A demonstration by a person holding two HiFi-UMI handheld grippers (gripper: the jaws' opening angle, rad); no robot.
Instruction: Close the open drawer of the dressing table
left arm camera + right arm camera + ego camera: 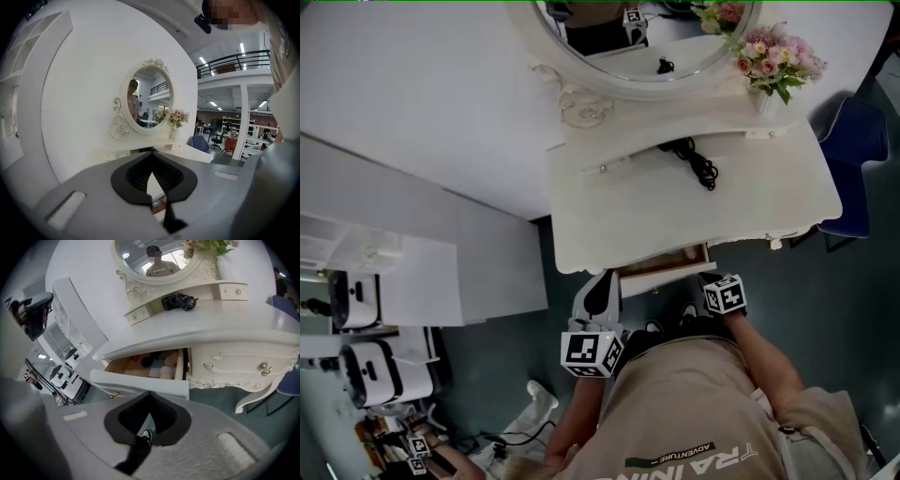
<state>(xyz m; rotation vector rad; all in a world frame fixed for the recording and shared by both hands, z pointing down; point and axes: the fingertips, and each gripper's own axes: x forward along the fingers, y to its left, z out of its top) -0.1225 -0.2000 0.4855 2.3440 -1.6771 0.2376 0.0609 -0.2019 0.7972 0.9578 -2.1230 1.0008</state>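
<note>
- Wood-lined drawer (140, 381) of the white dressing table (211, 326) stands pulled out, holding small dark and pale items.
- Left gripper (151, 155): jaws together, empty.
- Right gripper (150, 394): jaws together, empty, near the drawer front.

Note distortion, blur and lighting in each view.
Head view: even light, dressing table sharp. Left gripper view: strong fisheye, black corners, bright ceiling strips, mosaic patch at top. Right gripper view: same fisheye bows the open drawer; mosaic patch in the mirror.
</note>
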